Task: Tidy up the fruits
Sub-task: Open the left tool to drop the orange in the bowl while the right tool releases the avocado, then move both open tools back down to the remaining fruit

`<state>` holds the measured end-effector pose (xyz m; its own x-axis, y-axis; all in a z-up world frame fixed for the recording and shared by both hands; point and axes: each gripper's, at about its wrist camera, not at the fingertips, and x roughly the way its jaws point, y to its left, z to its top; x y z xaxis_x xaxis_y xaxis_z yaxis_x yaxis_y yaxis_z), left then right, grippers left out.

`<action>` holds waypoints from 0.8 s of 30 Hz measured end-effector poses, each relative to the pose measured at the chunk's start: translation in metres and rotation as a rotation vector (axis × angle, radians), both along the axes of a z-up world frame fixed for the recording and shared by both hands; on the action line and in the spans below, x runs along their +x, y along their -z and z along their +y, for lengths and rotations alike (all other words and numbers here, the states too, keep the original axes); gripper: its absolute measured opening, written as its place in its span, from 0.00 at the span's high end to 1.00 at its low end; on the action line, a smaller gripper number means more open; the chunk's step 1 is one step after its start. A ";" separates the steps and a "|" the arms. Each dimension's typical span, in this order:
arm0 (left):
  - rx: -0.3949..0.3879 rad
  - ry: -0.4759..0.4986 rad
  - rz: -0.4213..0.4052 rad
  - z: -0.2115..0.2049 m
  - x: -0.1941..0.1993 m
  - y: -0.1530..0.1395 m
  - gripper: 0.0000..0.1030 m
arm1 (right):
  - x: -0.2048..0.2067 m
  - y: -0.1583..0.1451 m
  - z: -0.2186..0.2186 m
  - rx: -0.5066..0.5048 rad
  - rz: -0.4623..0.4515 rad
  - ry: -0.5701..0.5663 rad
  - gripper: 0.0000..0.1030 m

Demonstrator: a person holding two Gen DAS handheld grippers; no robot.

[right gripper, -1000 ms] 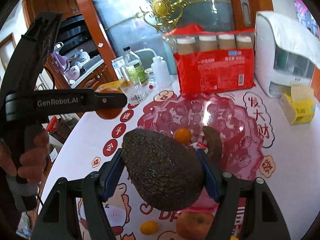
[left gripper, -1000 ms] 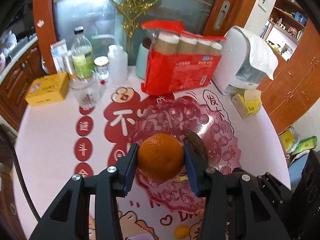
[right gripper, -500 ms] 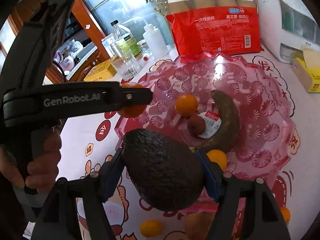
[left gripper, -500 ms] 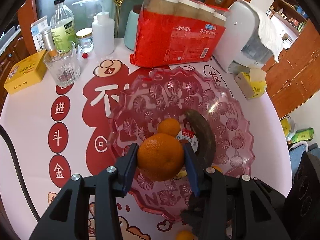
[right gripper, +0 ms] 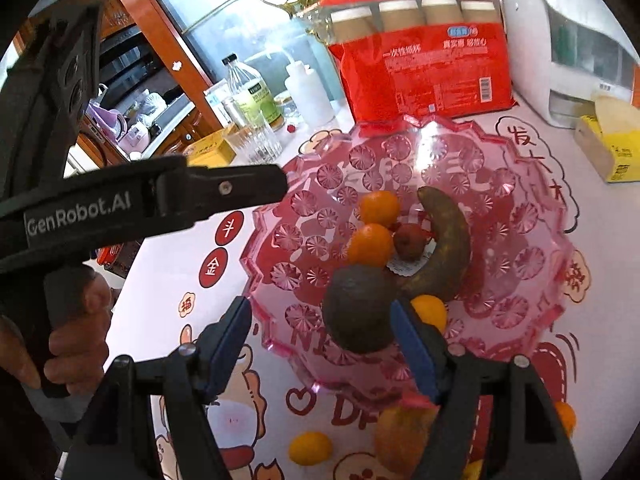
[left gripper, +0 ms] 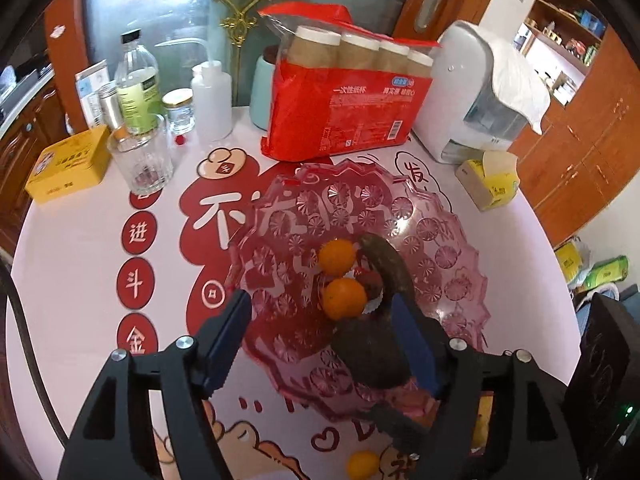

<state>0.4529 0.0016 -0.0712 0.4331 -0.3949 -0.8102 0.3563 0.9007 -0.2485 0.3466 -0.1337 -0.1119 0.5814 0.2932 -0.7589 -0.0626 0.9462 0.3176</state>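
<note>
Fruit mostly in pink bowl [right gripper: 532,240] at table [left gripper: 72,264] centre: two oranges [left gripper: 344,298], one behind the other, touching; small red fruit [right gripper: 409,241] just right of nearer orange; dark curved banana [right gripper: 444,240] wrapping round the right side; avocado [right gripper: 356,308] on near part of bowl, against nearer orange. Another small orange [right gripper: 430,310] half hidden behind right finger of right gripper, at banana's near end.

Left gripper [left gripper: 320,344] spread wide, empty, hovering over near-left rim of bowl. Right gripper [right gripper: 322,346] also spread wide, empty, avocado between the fingers but clear of the left one; contact with right finger uncertain.

Loose fruit on near edge of table, outside bowl: small orange [right gripper: 310,448] and larger orange-yellow fruit [right gripper: 400,436], partly hidden behind right gripper.

Along far edge: red pack of paper cups [left gripper: 348,100] just behind bowl, white appliance [left gripper: 476,92] to its right, yellow box [left gripper: 490,180] near that. Toward far-left corner: glass [left gripper: 140,160], bottles [left gripper: 136,88], yellow tin [left gripper: 68,164].
</note>
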 end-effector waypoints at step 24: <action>-0.077 -0.018 0.092 0.064 -0.142 -0.021 0.23 | -0.141 -0.032 0.009 -0.057 -0.042 0.099 0.30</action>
